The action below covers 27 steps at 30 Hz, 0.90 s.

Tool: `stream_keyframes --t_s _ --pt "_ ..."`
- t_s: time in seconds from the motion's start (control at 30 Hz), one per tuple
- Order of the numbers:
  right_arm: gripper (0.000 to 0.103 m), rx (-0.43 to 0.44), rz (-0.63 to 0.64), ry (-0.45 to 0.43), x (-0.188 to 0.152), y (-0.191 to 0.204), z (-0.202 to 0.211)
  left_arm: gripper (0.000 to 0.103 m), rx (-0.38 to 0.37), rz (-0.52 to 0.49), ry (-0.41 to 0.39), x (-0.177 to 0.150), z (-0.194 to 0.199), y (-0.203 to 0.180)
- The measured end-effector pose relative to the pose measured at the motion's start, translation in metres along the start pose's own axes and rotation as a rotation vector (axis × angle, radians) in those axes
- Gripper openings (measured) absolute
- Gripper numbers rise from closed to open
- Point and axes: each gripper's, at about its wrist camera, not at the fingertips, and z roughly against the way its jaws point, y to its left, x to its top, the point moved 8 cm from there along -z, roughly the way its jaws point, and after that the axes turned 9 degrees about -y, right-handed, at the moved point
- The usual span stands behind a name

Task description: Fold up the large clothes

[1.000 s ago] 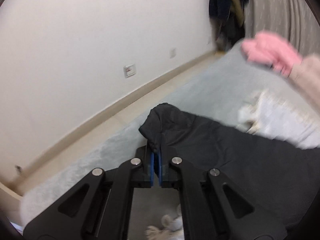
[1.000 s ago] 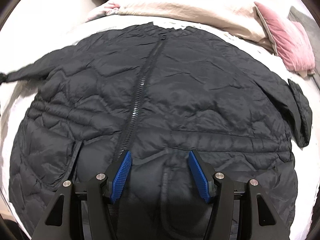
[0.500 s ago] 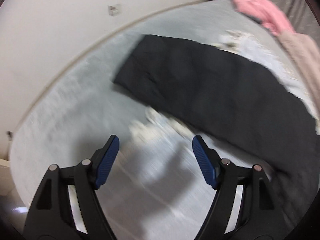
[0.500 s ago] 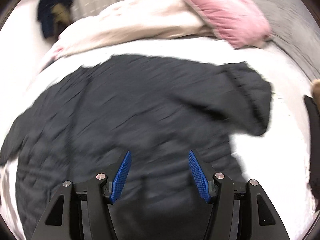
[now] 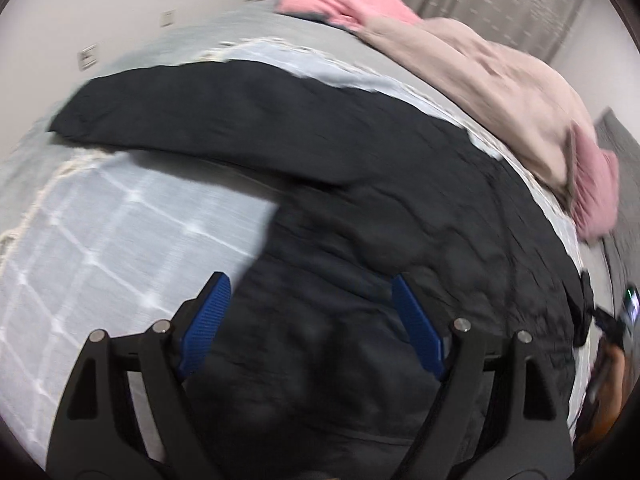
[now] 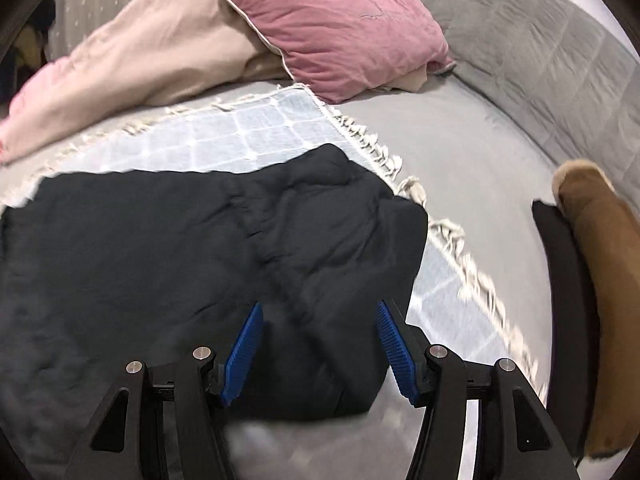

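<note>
A black quilted jacket (image 5: 360, 216) lies spread flat on a pale checked throw (image 5: 120, 216) on the bed. Its left sleeve (image 5: 180, 112) stretches out to the left. My left gripper (image 5: 310, 320) is open and empty, hovering over the jacket's lower left body. In the right wrist view the jacket (image 6: 160, 248) shows its right sleeve (image 6: 344, 216) bent down along the side. My right gripper (image 6: 320, 344) is open and empty, just above that sleeve's lower part.
A beige duvet (image 5: 472, 64) and pink pillow (image 6: 344, 28) lie at the back of the bed. A grey quilt (image 6: 540, 52) lies at the right. Brown and black folded items (image 6: 592, 280) sit at the right edge. The throw's fringe (image 6: 448, 232) runs beside the sleeve.
My left gripper let go of the left sleeve cuff, opened, and swung right over the jacket body. My right gripper stayed open and swung right toward the right sleeve.
</note>
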Motion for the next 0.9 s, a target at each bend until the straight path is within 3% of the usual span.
stream_keyframes --t_s 0.03,0.1,0.17,0.33,0.6,0.67,0.77,0.9 --pt "0.056 -0.017 0.016 0.0 0.0 -0.002 -0.01 0.083 -0.019 -0.003 -0.003 -0.007 -0.003 -0.01" --pt "0.039 -0.04 0.044 0.008 -0.005 -0.006 -0.025 0.083 -0.065 -0.013 0.008 -0.024 -0.009 -0.027" --pt "0.033 -0.058 0.073 0.014 -0.009 -0.015 -0.034 0.083 -0.104 -0.049 0.031 -0.043 -0.019 -0.043" --pt "0.032 -0.157 0.095 -0.017 -0.01 -0.067 -0.022 0.084 -0.016 -0.219 0.01 -0.06 -0.032 -0.057" --pt "0.033 -0.256 0.005 -0.009 -0.027 -0.174 0.038 0.084 -0.045 -0.176 0.039 -0.057 -0.03 -0.054" --pt "0.035 -0.196 -0.059 -0.035 -0.026 -0.181 0.061 0.084 -0.057 -0.169 0.043 -0.056 -0.027 -0.057" --pt "0.043 -0.091 -0.09 -0.075 -0.018 -0.161 0.084 0.084 -0.075 -0.154 0.034 -0.056 -0.023 -0.059" --pt "0.05 0.133 -0.068 -0.072 -0.01 -0.082 0.084 0.084 -0.081 -0.163 0.016 -0.053 -0.021 -0.064"
